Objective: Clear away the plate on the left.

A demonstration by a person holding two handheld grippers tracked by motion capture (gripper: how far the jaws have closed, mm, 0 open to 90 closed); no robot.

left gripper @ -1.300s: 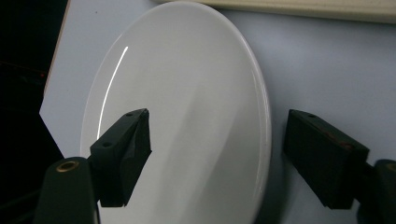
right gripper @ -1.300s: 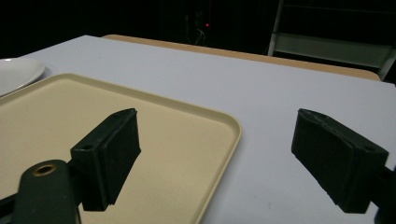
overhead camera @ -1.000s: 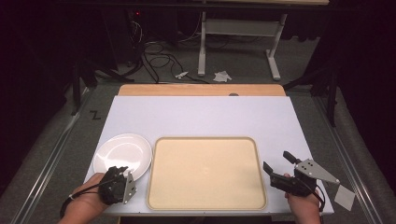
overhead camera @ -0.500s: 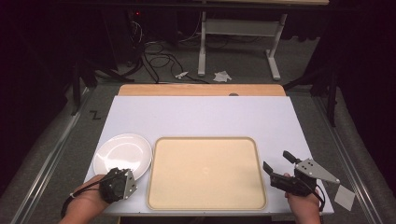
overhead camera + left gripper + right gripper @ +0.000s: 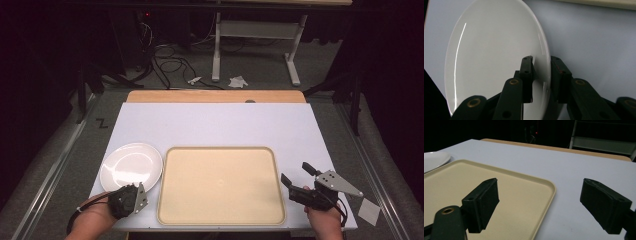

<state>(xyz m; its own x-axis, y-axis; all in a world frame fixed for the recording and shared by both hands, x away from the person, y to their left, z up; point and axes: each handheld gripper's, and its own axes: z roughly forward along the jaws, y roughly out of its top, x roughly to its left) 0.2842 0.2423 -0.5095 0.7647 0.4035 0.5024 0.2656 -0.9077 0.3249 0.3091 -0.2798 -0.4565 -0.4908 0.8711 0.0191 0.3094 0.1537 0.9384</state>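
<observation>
Plate [image 5: 131,166] lies near the table [image 5: 215,122] front-left corner, just beside the tray [image 5: 220,185]. Left tool [image 5: 541,75] straddles its near rim, contact unclear. Right tool [image 5: 544,205] spread wide, empty, at the tray's right edge; far table half open.

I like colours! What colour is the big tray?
Pale beige tray, clearest in the high view.

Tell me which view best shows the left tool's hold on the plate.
The left gripper view: the left tool straddles the white plate at its rim, one jaw each side. The high view has the hand covering that contact; the right gripper view catches just a sliver of the plate.
</observation>
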